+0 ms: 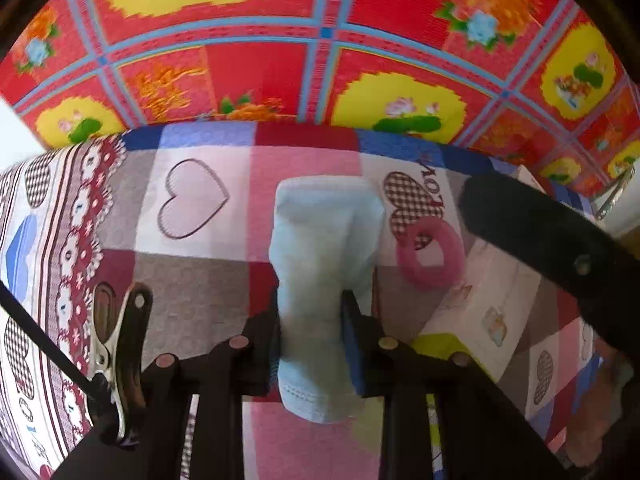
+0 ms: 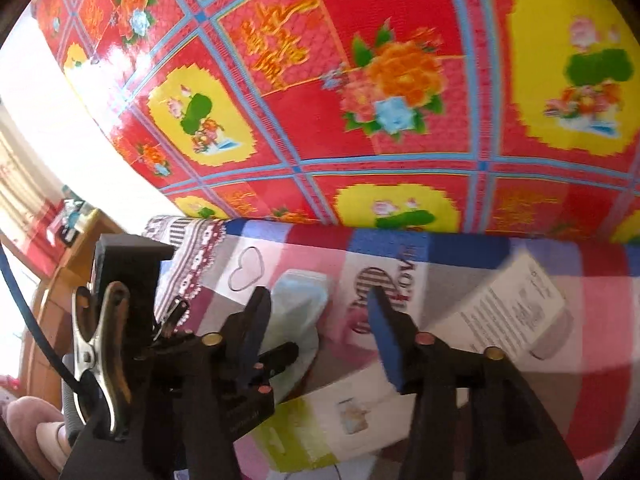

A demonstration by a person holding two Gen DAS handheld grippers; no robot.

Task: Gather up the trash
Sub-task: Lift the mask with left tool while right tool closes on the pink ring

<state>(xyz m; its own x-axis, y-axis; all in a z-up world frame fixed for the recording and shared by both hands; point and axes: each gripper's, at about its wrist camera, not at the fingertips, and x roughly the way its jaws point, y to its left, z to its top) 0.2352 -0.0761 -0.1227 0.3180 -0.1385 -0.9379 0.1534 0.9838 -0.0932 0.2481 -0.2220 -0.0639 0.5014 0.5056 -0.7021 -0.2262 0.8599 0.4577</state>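
Note:
A light blue folded cloth (image 1: pixel 324 236) lies on the patchwork heart-print cover (image 1: pixel 192 280), and my left gripper (image 1: pixel 310 320) is shut on its near end, both pads pressing its sides. A pink ring (image 1: pixel 452 248) lies just right of the cloth. In the right wrist view my right gripper (image 2: pixel 320 320) stands open above the cover with nothing between its pads. The same blue cloth (image 2: pixel 304 300) shows by its left finger, with a left gripper finger (image 2: pixel 280 354) on it. A black part of the right gripper (image 1: pixel 540 232) crosses the left wrist view at the right.
A white packet with a yellow-green end (image 2: pixel 352 412) lies under the right gripper. A white printed box (image 2: pixel 516 308) lies to its right. A red, yellow and blue flowered sheet (image 2: pixel 400 80) rises behind the cover. A wooden edge (image 2: pixel 52 300) shows at far left.

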